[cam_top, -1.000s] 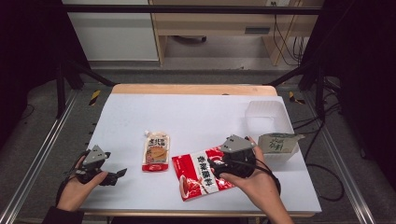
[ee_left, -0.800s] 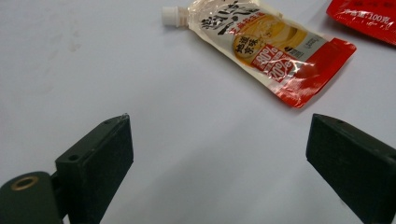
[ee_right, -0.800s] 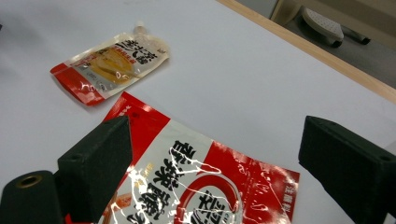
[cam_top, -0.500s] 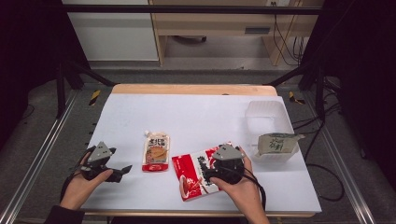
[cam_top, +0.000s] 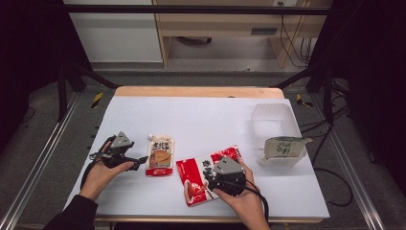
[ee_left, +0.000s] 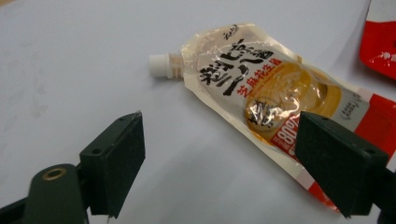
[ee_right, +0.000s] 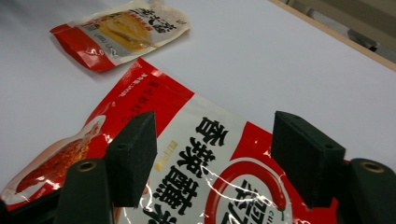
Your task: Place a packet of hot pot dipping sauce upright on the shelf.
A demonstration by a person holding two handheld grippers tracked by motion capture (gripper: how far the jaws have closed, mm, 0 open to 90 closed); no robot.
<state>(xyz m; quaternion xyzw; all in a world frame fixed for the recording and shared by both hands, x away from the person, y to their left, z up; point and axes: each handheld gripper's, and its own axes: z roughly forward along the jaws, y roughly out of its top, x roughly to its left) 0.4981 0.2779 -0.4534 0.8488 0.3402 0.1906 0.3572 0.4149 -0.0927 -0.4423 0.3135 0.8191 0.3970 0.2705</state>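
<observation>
Both packs look light, soft and slippery: the right gripper, jaws apart and just closing, straddles the red snack bag, best pinched at its flat edge, while the left gripper, jaws apart and just closing, flanks the spouted pouch.

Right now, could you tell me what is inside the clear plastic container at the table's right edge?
The clear container holds a pale green-grey packet lying at its near end; whatever sits beneath the packet is covered.

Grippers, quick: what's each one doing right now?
Left gripper: open, jaws just been closing, beside the spouted sauce pouch.
Right gripper: open, closing over the red snack bag.
</observation>
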